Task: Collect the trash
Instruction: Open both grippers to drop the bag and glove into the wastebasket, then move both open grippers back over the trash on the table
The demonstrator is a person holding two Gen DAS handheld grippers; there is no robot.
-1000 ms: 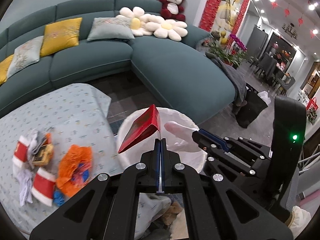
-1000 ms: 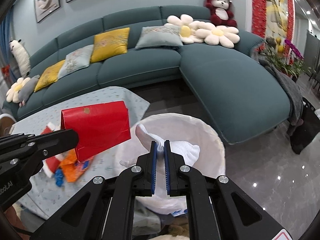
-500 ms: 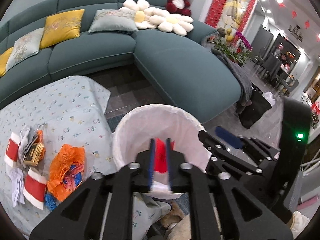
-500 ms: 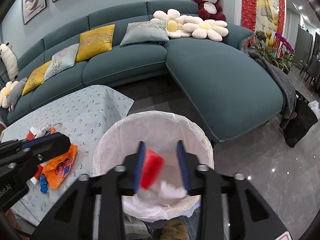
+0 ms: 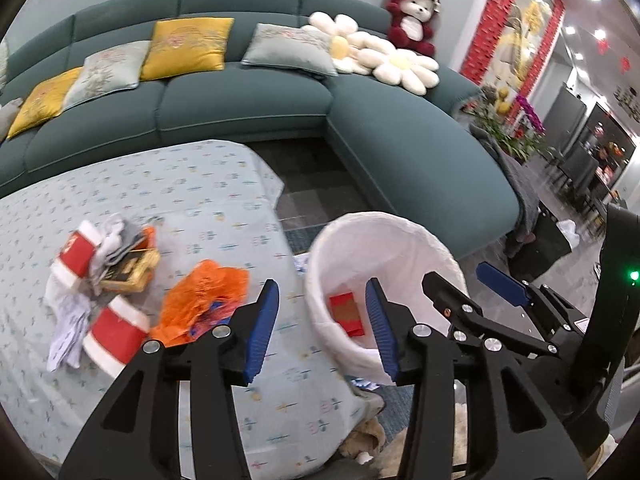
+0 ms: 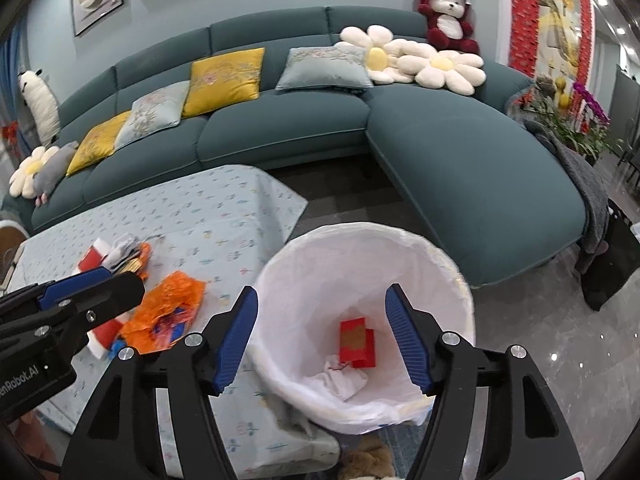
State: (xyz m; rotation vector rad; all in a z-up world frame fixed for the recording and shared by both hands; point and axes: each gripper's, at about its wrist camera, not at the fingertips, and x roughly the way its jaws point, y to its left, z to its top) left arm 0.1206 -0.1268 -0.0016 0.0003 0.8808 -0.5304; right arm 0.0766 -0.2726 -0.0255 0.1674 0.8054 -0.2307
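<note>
Both grippers let go since 1 s ago: red packet [image 6: 356, 342] & white tissue [image 6: 340, 380] now lie in bin [image 6: 360, 240]. Left gripper [image 5: 318, 326] & right gripper [image 6: 324, 338] jaws wide apart, empty, above bin. Orange bag [image 5: 204, 300] w/ other trash on table [image 5: 180, 184].

red box [image 6: 355, 342] | white bin liner [image 6: 320, 264] | orange bag [image 5: 208, 296] | teal sofa [image 6: 280, 128] | pale-blue patterned tablecloth [image 5: 160, 184]

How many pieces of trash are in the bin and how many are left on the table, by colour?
In the bin:
red packet: 1
white tissue: 1
On the table:
orange bag: 1
red-and-white cups: 2
white or grey paper wads: 2
yellow box: 1
Total: 8
</note>
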